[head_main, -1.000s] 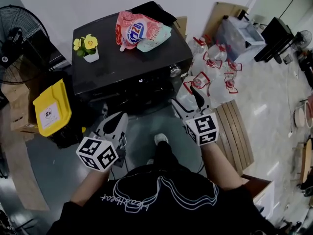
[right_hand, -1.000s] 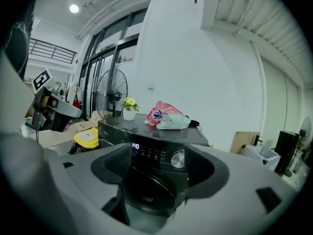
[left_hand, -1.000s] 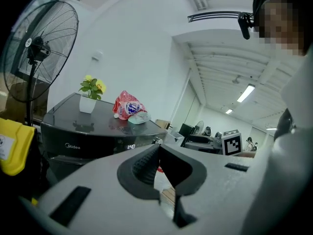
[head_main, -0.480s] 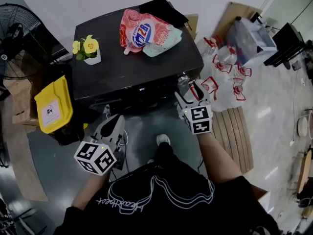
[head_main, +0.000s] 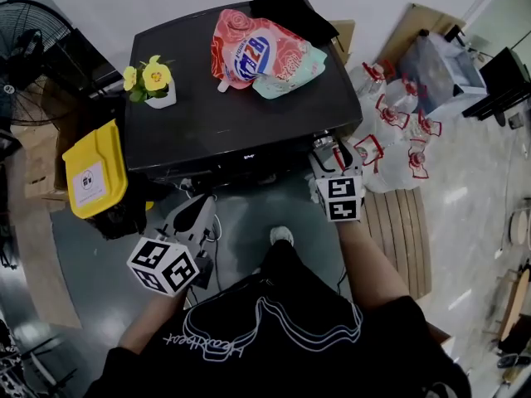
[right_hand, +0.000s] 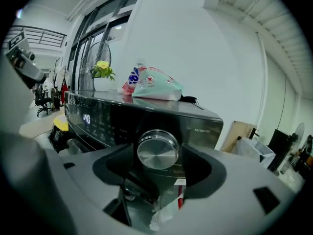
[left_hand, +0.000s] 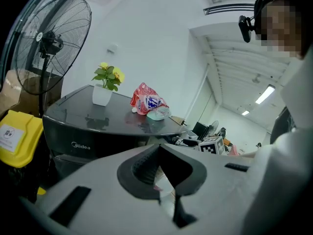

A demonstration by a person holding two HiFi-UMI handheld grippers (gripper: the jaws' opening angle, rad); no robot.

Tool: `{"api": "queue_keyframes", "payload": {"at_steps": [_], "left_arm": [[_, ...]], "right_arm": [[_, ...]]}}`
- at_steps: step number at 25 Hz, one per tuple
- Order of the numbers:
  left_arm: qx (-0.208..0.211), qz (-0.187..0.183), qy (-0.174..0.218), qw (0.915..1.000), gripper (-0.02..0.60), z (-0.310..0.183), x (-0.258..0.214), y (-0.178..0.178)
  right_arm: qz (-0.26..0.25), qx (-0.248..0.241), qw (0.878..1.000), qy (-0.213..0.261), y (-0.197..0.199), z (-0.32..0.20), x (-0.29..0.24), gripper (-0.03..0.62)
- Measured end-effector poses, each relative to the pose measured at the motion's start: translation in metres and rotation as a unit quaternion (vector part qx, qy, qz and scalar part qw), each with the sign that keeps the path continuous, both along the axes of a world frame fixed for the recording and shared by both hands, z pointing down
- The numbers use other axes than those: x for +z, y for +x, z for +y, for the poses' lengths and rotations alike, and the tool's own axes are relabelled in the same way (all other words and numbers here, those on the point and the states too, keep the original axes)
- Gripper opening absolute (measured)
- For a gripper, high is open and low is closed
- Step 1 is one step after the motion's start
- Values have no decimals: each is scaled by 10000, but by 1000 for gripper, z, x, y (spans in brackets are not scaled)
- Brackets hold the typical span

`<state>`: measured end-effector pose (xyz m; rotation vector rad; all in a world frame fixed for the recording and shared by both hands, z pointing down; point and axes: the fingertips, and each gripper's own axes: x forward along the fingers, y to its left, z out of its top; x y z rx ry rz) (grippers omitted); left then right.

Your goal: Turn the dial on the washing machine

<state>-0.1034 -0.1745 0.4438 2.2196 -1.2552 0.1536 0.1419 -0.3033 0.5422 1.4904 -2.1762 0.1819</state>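
The dark washing machine (head_main: 232, 114) stands ahead of me. In the right gripper view its round silver dial (right_hand: 157, 150) sits on the glossy front panel (right_hand: 98, 119), right between my jaws. My right gripper (head_main: 332, 154) is at the machine's front right corner. Its jaws are closing around the dial, with a thin gap still showing on each side. My left gripper (head_main: 197, 212) hangs low in front of the machine's left half, apart from it. Its jaws (left_hand: 159, 148) meet at the tips with nothing held.
A pink detergent pouch (head_main: 265, 52), a small pot of yellow flowers (head_main: 153, 85) and a black cloth (head_main: 290, 11) lie on the machine's top. A yellow bin (head_main: 93, 172) and a fan (head_main: 25, 56) stand left. Water bottles (head_main: 398, 131) and a wooden pallet (head_main: 406, 230) are right.
My right gripper has moved forward to the machine's front right corner and now brackets the dial. The left gripper has barely moved.
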Motion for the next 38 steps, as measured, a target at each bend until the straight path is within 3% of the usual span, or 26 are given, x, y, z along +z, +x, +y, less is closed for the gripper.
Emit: {"api": "queue_keyframes", "payload": {"at_steps": [6,13,22,29,35,38], "left_arm": [[31,-11,-38,10000,5,-8,7,1],[15,82,-5,10000,5,-12,7,4],[-90,174,-154,9997,5,-11,15,-2],[-115,229,-157,9995,5,-11,13,-4],[-219,271,-141,9993,5,-9,10,-12],[-279,289,-166,9991,5,-7,10,-15]], "right_arm": [[7,68,10000,32,-2,-7,5,276],[-12,77,10000,34,0,-7,5,285],[-339,103,9994,-57,1,-8,6,285],[-1024,205,9939,-362,4,-9,8,284],[-2101,335,9746,-702,6,-10,9,285],[-2300,367,9691,-808,7,-10,10,285]]}}
